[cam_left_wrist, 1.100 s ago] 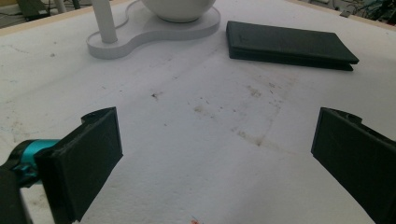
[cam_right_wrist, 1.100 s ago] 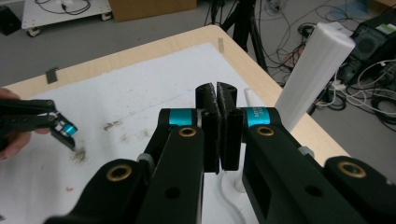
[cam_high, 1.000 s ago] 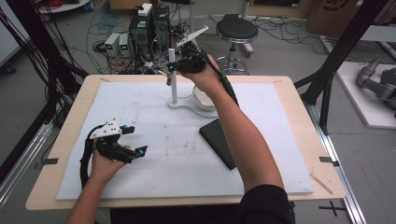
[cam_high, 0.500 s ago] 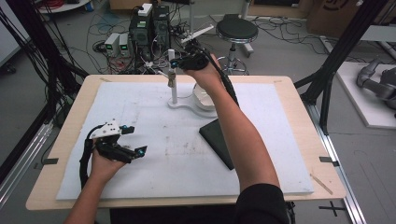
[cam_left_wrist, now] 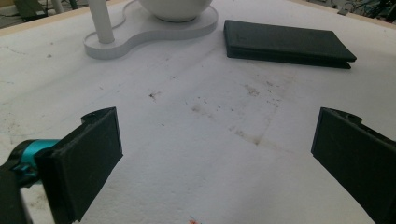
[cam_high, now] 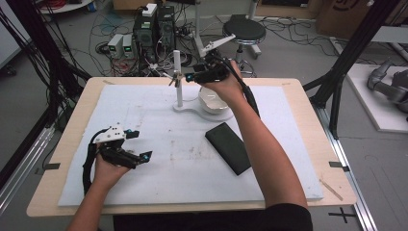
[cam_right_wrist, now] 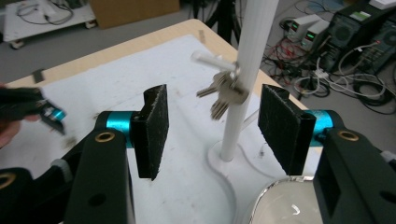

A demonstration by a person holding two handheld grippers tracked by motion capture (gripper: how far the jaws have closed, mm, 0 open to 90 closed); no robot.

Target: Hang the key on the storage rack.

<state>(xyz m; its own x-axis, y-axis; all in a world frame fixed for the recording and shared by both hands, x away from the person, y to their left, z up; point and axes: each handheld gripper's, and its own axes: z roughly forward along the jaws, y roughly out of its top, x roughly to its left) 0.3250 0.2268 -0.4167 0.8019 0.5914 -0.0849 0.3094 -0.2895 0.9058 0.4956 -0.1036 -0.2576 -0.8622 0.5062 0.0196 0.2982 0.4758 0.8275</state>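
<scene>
Right gripper view: keys (cam_right_wrist: 223, 91) between parted right tongs (cam_right_wrist: 212, 123), untouched.

My left hand (cam_high: 107, 169) grips the left gripper (cam_high: 138, 146) low over the near-left part of the table, forearm entering from the bottom edge. Its jaws stand wide apart and nothing sits between them; in the left gripper view both black pads (cam_left_wrist: 86, 154) hang just above the surface. My right arm (cam_high: 269, 154) is stretched forward across the table, hand (cam_high: 226, 86) raised at the far side. The right gripper (cam_high: 192, 77) points toward my left, held above the surface, jaws parted, pads (cam_right_wrist: 154, 130) facing each other with nothing clamped
</scene>
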